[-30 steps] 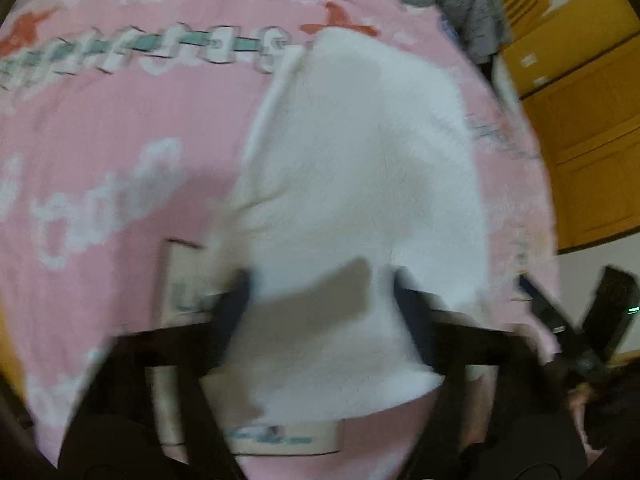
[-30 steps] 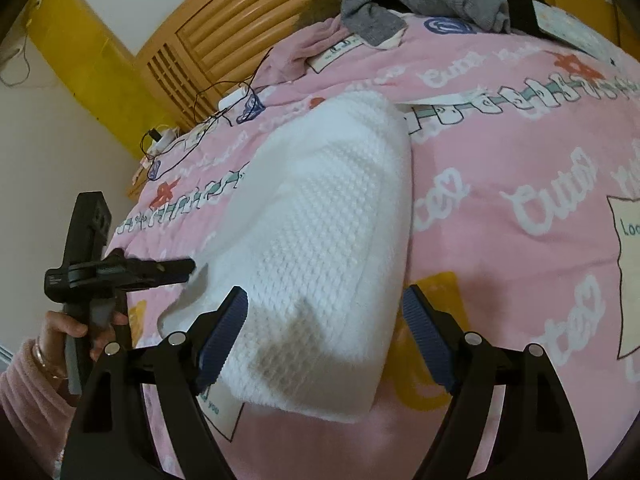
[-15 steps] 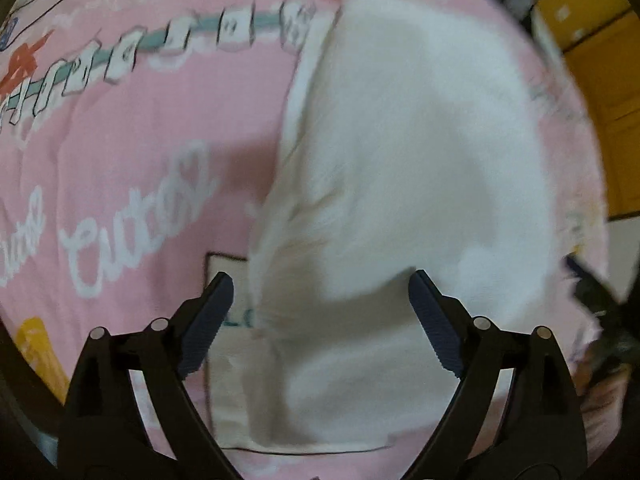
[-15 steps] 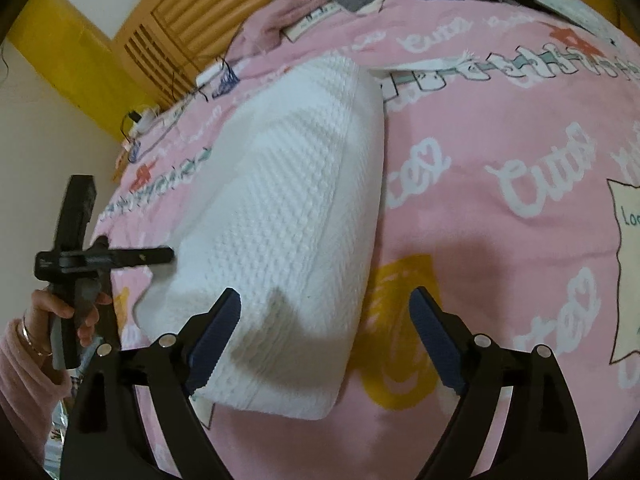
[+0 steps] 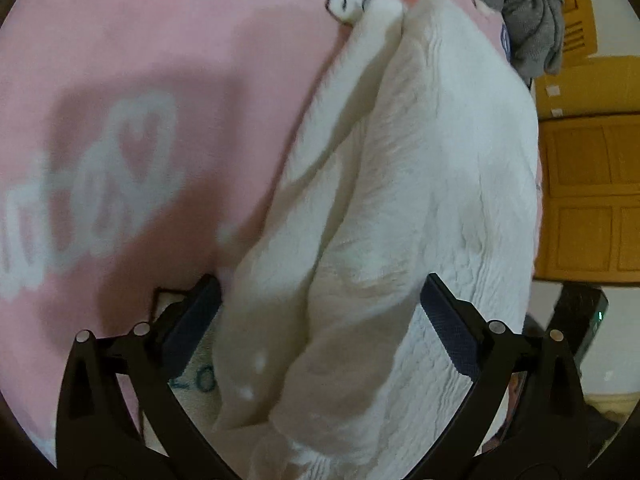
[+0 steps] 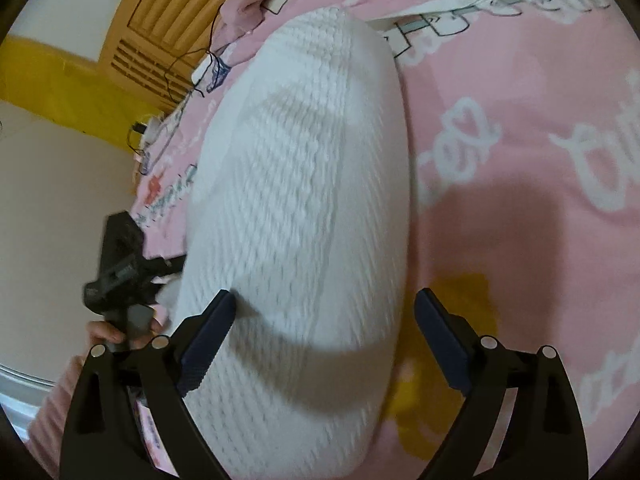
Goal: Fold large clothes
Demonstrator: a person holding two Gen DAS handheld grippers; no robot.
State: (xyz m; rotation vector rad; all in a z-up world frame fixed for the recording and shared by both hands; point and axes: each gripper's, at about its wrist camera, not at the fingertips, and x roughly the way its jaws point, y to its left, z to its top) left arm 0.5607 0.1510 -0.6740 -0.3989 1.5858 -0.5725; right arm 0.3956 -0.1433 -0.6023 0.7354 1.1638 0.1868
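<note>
Both grippers have come in closer over the white knit garment point(image 5: 420, 184), which now fills far more of each view than a second ago; I take that as a reach for its near end, ready for another fold.

From the left wrist, the left gripper point(image 5: 320, 312) has its jaws wide apart, straddling the garment's near end without clamping it. The garment lies on the pink bedspread point(image 5: 140, 80), its long axis running away toward the grey clothes point(image 5: 524, 16) beyond its far end.

From the right wrist, the right gripper point(image 6: 326, 332) is likewise spread apart over the near end, gripping nothing. The garment's long, narrow bundle points toward the wooden headboard point(image 6: 168, 12).
</note>
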